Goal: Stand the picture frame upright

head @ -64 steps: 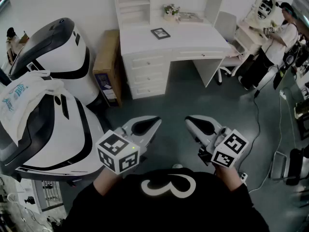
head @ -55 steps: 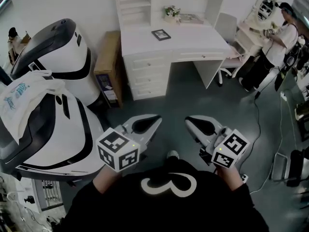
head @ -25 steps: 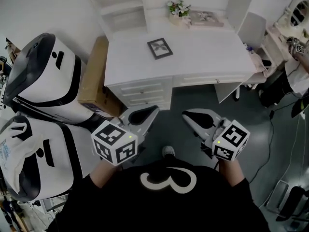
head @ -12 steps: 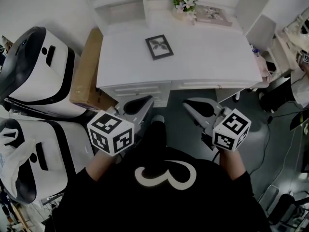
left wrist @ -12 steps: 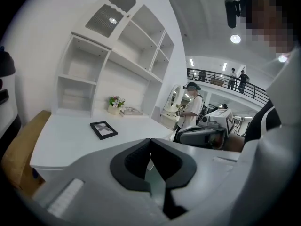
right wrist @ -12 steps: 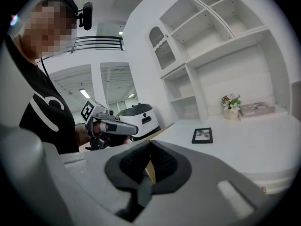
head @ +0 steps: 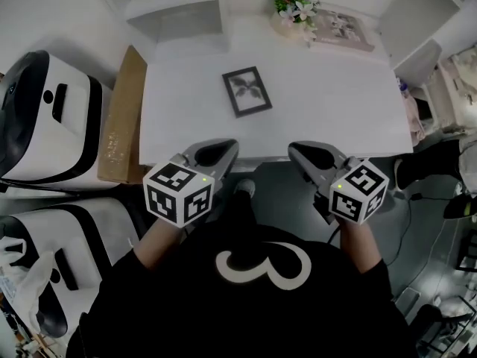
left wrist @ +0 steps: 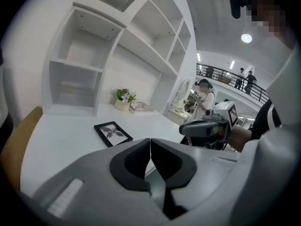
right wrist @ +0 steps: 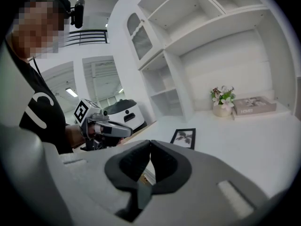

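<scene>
Head view: the picture frame (head: 247, 91) lies flat on the white tabletop (head: 343, 103), apart from both grippers. The left hand-held gripper (head: 216, 150) and right hand-held gripper (head: 305, 152) cover the tabletop's near edge.

Left gripper view: the jaws are clenched on nothing, and the gripper's body hides the near tabletop.

Right gripper view: the jaws are likewise clenched and empty. The frame's print is too small to make out.

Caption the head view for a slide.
Left gripper and right gripper, both shut and empty, poised at the near edge of the white desk; the picture frame lies flat ahead.
</scene>
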The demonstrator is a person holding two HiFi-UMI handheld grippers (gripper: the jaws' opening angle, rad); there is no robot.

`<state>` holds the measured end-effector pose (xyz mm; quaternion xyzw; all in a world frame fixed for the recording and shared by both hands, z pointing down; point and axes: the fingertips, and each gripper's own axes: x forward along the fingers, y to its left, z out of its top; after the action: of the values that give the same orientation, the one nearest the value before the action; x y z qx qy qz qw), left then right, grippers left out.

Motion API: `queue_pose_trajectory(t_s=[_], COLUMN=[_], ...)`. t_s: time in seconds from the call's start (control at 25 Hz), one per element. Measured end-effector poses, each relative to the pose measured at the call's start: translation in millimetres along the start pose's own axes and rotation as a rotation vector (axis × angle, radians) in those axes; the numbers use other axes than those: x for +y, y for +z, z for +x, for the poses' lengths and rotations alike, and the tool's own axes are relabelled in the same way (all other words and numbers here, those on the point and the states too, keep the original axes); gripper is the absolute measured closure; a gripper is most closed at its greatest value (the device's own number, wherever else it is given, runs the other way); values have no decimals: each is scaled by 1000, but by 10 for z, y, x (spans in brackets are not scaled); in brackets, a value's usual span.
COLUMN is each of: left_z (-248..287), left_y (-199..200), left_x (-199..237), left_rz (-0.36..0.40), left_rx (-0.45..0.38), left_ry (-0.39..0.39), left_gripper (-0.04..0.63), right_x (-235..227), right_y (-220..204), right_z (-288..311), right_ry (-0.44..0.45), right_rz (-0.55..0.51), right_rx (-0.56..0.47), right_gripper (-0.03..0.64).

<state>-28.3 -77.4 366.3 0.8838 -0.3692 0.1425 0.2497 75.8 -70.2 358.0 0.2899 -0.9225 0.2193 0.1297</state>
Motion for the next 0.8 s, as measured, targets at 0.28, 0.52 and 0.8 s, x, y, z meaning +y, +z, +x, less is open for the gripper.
queue_pose_trajectory(t_s=[0.28,0.52,0.8], left_z=[536,855,1254], left_y=[164,139,-47], left_x=[715,1225,1657], left_rz=[-28,-65,-58], left_rx=[75,151,257], left_ry=[40,76,117], left_gripper=[580,470,416], right_x=[-676,-1136,-1616], right_y=[156,116,-145], right_z=[580,1044,1536], right_ry=[-18,-46,-103], right_rz=[27,22,-31], right_rx=[62,138,285], right_gripper=[561,529,495])
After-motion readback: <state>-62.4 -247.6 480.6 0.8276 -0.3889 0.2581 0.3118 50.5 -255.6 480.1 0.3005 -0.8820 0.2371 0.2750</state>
